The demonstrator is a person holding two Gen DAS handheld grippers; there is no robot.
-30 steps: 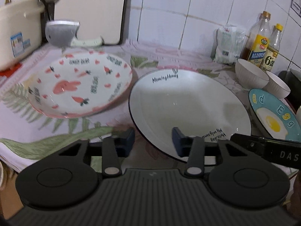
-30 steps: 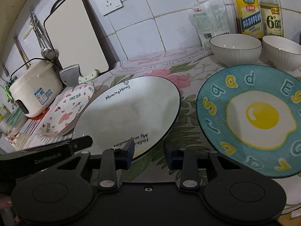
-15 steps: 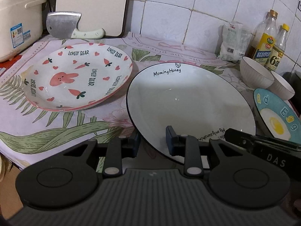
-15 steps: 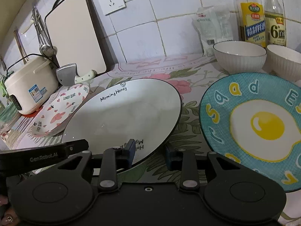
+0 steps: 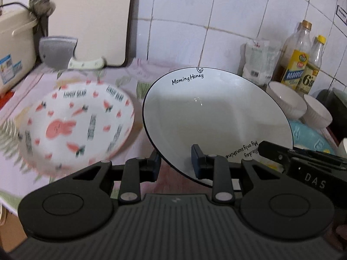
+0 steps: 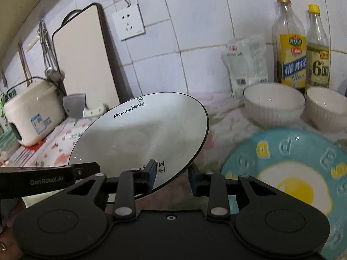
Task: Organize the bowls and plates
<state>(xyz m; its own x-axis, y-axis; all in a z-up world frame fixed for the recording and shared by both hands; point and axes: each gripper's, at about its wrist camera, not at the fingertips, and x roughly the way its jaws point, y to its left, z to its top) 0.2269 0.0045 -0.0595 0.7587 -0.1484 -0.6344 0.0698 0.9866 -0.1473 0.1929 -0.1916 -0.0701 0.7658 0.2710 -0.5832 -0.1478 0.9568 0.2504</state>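
A white plate with a black rim and "Morning Honey" lettering (image 5: pixel 216 117) is lifted and tilted off the counter. My left gripper (image 5: pixel 176 165) is shut on its near rim, one finger above and one below. My right gripper (image 6: pixel 172 176) is shut on the same plate (image 6: pixel 138 134) at its near right rim. A pink rabbit-and-carrot plate (image 5: pixel 73 125) lies on the counter to the left. A blue fried-egg plate (image 6: pixel 288 173) lies to the right. Two white ribbed bowls (image 6: pixel 273 104) (image 6: pixel 325 106) stand behind the blue plate.
A cleaver (image 5: pixel 65 54) and a cutting board (image 5: pixel 91 19) lean at the back wall beside a rice cooker (image 6: pixel 32 112). Two bottles (image 6: pixel 290 43) (image 6: pixel 317 49) and a plastic packet (image 6: pixel 245 65) stand at the back right. A floral cloth (image 5: pixel 134 73) covers the counter.
The white plate has come up off the counter and tilted, held by both grippers. Both cameras have risen with it.
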